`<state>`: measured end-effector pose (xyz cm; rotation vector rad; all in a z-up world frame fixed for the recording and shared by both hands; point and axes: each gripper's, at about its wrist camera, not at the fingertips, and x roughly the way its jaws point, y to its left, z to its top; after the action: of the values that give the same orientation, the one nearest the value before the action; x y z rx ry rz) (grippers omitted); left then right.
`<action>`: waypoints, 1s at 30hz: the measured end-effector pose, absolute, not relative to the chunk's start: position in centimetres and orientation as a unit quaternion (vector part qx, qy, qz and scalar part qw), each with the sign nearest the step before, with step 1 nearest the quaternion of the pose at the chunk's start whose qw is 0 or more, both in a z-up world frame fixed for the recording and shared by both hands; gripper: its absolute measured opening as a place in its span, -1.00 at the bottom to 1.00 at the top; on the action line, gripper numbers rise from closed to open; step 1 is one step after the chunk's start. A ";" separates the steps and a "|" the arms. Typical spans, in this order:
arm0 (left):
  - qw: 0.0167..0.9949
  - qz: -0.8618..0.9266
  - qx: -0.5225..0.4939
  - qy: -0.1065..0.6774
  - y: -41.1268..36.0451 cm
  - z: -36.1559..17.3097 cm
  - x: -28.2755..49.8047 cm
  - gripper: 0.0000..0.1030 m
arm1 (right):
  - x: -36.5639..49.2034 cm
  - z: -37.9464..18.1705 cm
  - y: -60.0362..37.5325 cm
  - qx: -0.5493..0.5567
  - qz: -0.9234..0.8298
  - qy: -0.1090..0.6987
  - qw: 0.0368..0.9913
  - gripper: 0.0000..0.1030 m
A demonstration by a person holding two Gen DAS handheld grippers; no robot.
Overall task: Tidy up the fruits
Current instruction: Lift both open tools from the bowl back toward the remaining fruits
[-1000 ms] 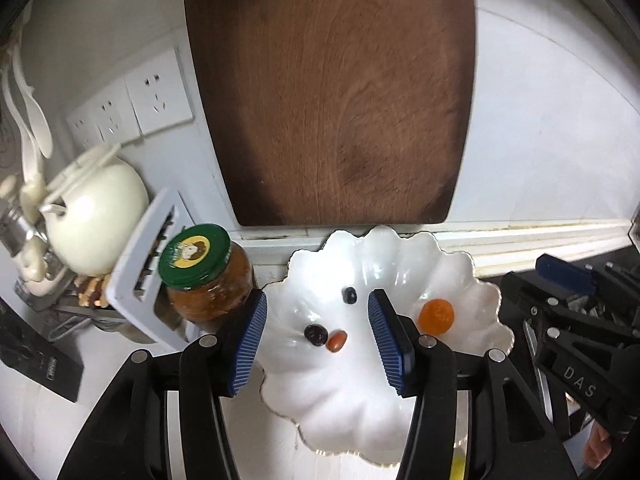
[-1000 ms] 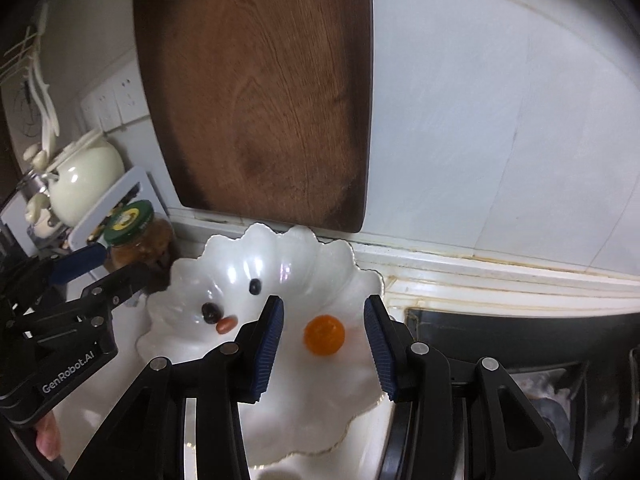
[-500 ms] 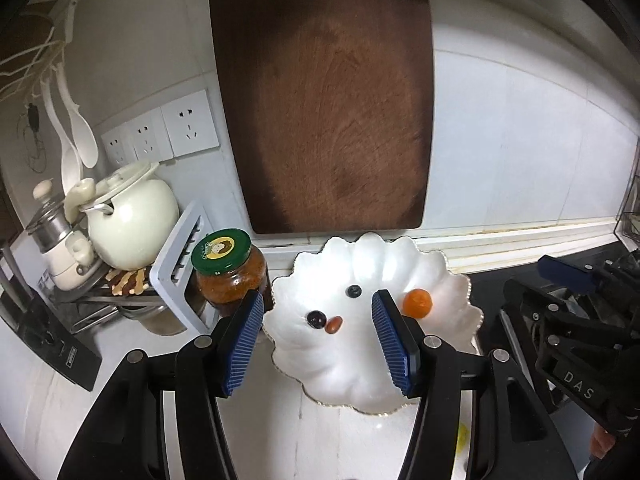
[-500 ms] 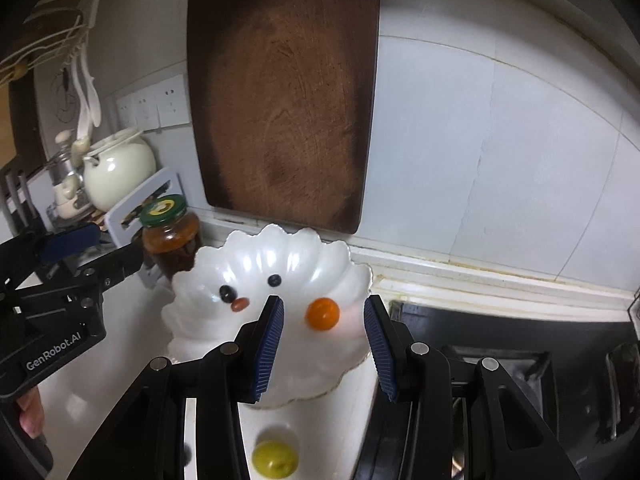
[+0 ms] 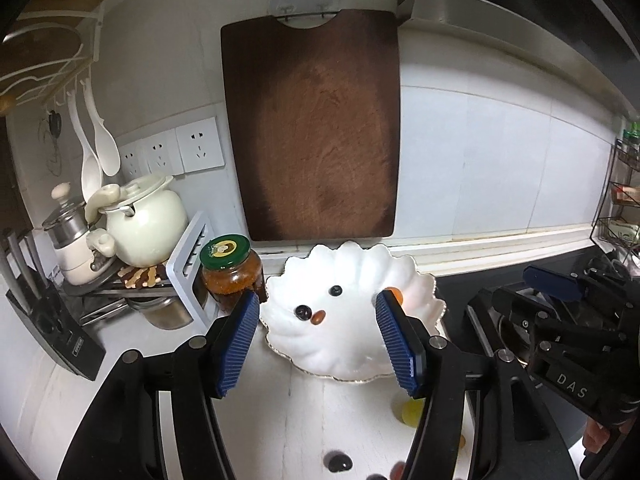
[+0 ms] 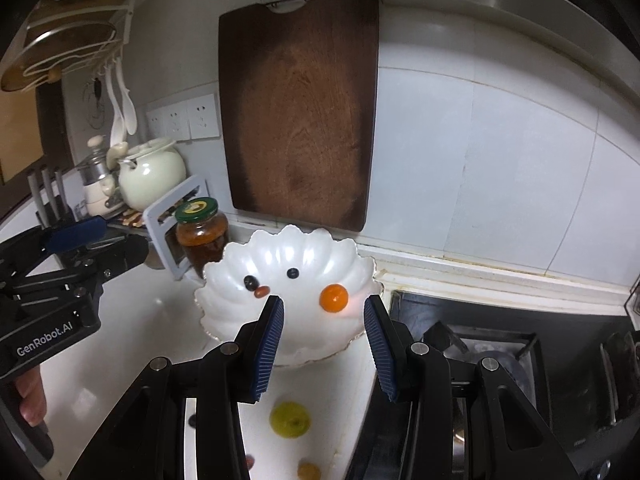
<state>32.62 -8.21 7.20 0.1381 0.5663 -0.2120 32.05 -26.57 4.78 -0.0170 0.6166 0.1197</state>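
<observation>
A white scalloped bowl sits mid-frame on the white surface, holding an orange fruit, two dark berries and a reddish one. A yellow-green fruit lies on the surface at lower centre. The left gripper is opening, fingers empty. The right gripper hovers with fingers apart and empty.

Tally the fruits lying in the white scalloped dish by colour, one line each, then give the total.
In the white scalloped dish:
Orange: 1, the orange fruit
Dark: 2, the dark berry by the red one and the dark berry farther back
Red-brown: 1, the small red-brown fruit
Total: 4
</observation>
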 end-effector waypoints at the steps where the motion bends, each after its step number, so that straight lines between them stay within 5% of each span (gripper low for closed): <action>1: 0.953 -0.105 0.068 0.278 -8.2 7.2 32.3 0.17 | 31.9 4.8 -26.6 -0.010 0.058 0.302 0.952 -0.16; 30: 0.937 -0.133 0.081 0.314 -7.0 2.5 24.5 0.19 | 25.1 -0.3 -26.4 -0.006 0.072 0.359 0.931 -0.16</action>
<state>24.53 -7.03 2.55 0.1665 0.6410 -0.2710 25.07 -26.39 -0.25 -0.0116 0.7344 0.1476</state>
